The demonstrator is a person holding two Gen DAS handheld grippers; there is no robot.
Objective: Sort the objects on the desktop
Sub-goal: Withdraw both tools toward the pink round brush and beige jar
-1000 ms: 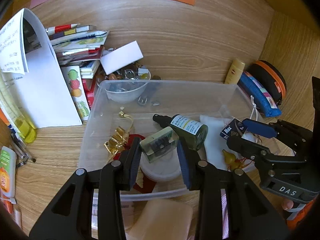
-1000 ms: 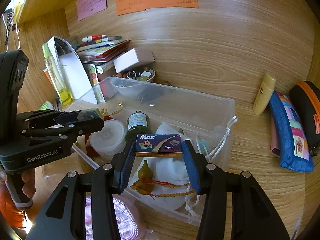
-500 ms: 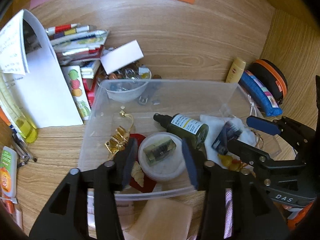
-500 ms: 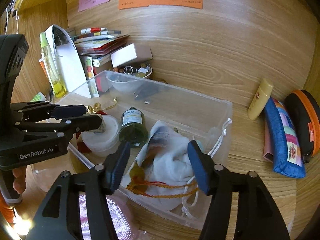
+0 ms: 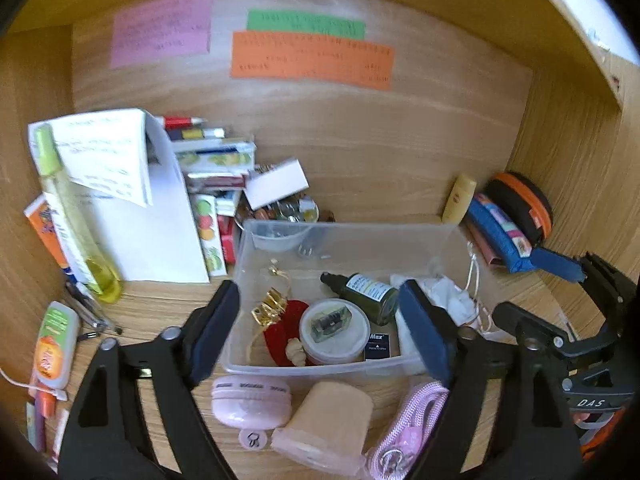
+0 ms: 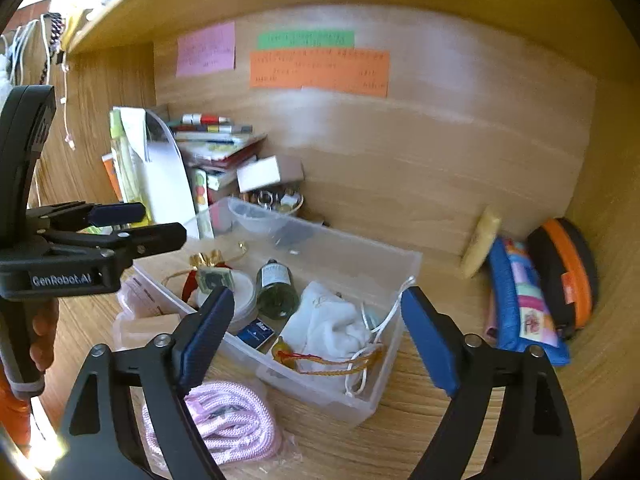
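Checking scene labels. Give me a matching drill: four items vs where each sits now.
Items:
1. green bottle
2. pink rope
3. yellow tube
4. small clear box

Places:
A. on the white round lid in the bin
B. lying in the bin beside the white cloth
C. on the desk, in front of the bin
D. leaning on the back wall, right of the bin

Pairs: 1-B, 2-C, 3-D, 4-A
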